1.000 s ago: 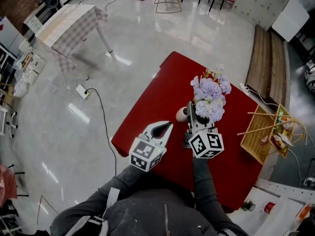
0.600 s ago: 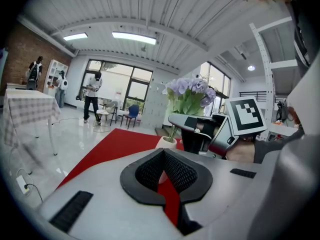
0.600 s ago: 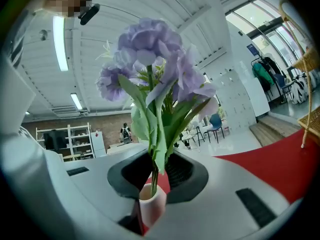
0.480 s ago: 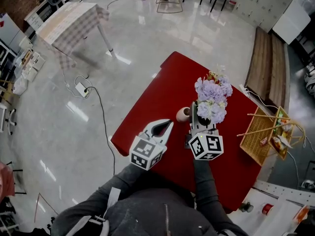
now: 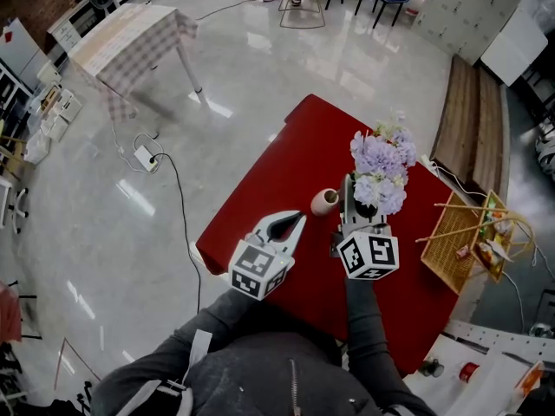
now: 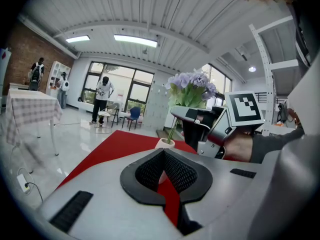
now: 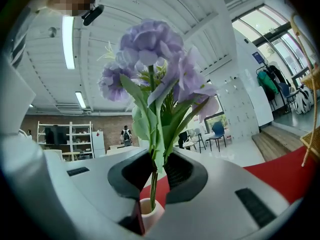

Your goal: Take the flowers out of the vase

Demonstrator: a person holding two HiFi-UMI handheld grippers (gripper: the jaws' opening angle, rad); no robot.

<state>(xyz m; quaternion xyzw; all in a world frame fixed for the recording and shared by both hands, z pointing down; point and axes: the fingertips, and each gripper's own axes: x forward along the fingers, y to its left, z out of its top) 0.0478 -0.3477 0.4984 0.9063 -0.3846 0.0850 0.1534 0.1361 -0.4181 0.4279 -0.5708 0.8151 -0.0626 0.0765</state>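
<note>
The flowers (image 5: 380, 167), a bunch of pale purple blooms on thin green stems (image 7: 153, 184), are not yet out of the small cream vase (image 5: 325, 201), which sits near the middle of the red bench (image 5: 286, 172). In the head view the blooms spread toward 1 o'clock from the vase mouth. The right gripper (image 5: 351, 199) has just been closing, and its jaws now stand narrow, pinching the stems and lower leaves just above the vase rim (image 7: 149, 211). The left gripper (image 5: 295, 221) hovers at about 7 o'clock from the vase with its jaws together and nothing between them. The bunch looks light but top-heavy, and the stems look slender and springy. A hold low on the stems, where it is now, should stop the heads from swaying, whereas squeezing the blooms themselves would likely crush them. The vase looks small and light, so friction in its narrow neck may drag it up or tip it as the stems rise. A straight pull along the neck seems safest, and the free left jaws could steady the vase body. A wicker basket (image 5: 464, 232) sits at 3 o'clock, well apart.
</note>
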